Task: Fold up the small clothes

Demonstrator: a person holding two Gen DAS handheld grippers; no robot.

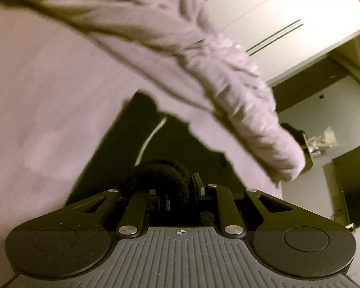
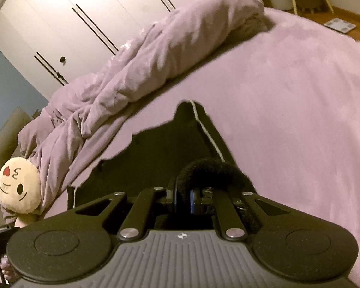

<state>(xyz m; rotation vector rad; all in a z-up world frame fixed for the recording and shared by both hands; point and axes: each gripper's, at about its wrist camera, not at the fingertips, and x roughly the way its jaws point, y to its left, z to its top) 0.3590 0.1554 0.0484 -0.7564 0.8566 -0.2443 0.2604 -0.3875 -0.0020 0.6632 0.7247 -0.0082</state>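
Purple bed sheet (image 2: 288,110) is filling both views, rumpled duvet (image 2: 136,72) lying beyond. Dark garment (image 2: 165,148) is spreading just ahead of both jaws, details blurred. Left gripper (image 1: 177,189) and right gripper (image 2: 196,196) are each pinching its fuzzy black edge, fingertips hidden in fabric.

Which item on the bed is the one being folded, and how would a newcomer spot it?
Start at the wide lilac bed, with the rumpled lilac duvet bunched along its far side. On the flat sheet nearer the camera lies the dark garment, its thick edge pinched in the right hand-held gripper. It is the only near-black thing there, with a thin white stripe.
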